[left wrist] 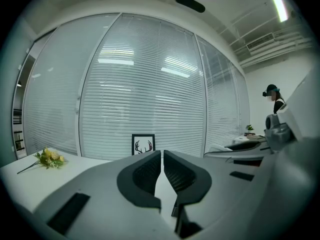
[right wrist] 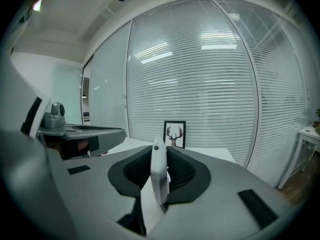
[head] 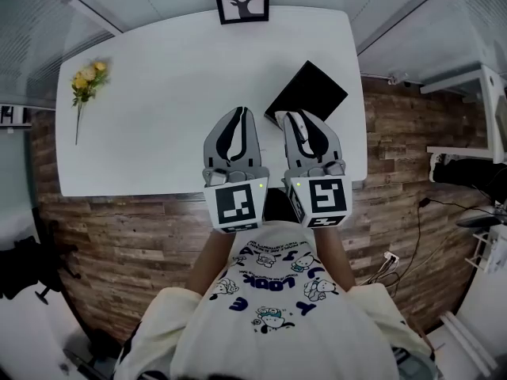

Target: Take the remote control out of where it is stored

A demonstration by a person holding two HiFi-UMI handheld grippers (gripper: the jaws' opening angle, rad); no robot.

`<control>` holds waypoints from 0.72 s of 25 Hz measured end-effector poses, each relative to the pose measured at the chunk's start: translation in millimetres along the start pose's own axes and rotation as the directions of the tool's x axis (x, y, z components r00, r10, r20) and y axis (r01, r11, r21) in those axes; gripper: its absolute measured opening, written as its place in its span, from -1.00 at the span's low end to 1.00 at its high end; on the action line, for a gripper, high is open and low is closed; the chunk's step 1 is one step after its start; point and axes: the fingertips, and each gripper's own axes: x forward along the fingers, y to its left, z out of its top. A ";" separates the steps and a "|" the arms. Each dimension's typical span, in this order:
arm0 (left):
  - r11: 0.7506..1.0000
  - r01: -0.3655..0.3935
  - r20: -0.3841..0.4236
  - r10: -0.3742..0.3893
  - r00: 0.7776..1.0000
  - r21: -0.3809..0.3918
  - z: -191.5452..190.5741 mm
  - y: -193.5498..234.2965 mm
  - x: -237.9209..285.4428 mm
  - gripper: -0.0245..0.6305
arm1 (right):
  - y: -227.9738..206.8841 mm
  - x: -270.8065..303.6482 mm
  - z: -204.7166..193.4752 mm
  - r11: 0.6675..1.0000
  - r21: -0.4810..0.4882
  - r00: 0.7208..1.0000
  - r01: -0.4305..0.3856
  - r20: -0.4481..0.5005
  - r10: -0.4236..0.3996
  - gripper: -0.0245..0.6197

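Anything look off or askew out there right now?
Nothing spilled or broken. The black box sits skewed on the table, and the flowers lie flat. The right gripper pinches the remote control edge-on.

Only readable text: "LOOK" in dark blue capitals on the person's white shirt (head: 277, 311), upside down in the head view, among cartoon dog prints. A small line of print right above it and loose single letters around it are too small or warped to read. The two cubes (head: 236, 204) (head: 323, 199) carry black-and-white square marker patterns, with no letters or digits legible.
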 end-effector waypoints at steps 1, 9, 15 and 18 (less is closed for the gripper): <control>1.000 -0.007 0.003 0.007 1.000 -0.002 0.9 3.1 -3.3 -0.84 | 4.2 -0.1 1.3 1.000 -0.001 1.000 -0.006 0.003 0.006 -0.67; 0.997 -0.082 0.016 0.082 0.996 -0.015 3.3 31.1 -35.3 -0.84 | 39.4 -1.1 6.9 0.998 -0.016 0.998 -0.061 0.012 0.061 -0.67; 0.990 -0.137 0.017 0.138 0.990 -0.019 2.2 54.2 -56.0 -0.84 | 69.0 2.8 6.5 0.994 -0.025 0.994 -0.107 0.008 0.108 -0.67; 0.987 -0.161 0.017 0.161 0.987 -0.021 1.1 63.9 -64.8 -0.84 | 83.1 5.3 5.7 0.990 -0.033 0.991 -0.134 0.003 0.134 -0.67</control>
